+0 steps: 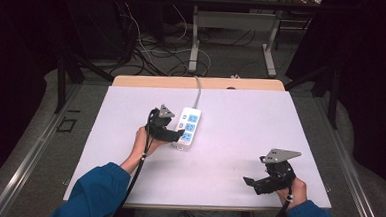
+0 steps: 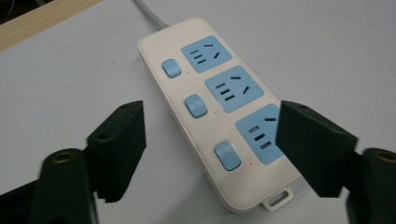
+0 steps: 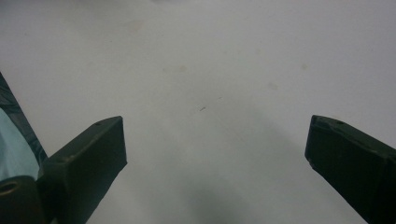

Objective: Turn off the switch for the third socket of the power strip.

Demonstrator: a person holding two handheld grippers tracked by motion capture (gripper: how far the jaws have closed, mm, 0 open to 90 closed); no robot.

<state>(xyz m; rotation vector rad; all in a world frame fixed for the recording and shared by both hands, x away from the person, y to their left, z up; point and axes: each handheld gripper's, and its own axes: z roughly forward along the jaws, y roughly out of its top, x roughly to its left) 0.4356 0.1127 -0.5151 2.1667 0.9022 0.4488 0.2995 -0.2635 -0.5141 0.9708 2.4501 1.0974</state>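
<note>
Left gripper [image 2: 210, 140] astride near end of white power strip [image 2: 219, 112]; jaws apart, one off each long side, pads not seen pressing. Strip's grey cable [image 1: 198, 91] leading away beyond the claw. Right gripper [image 1: 257, 184] well apart from it, jaws wide over bare table [image 1: 240, 121].
</note>
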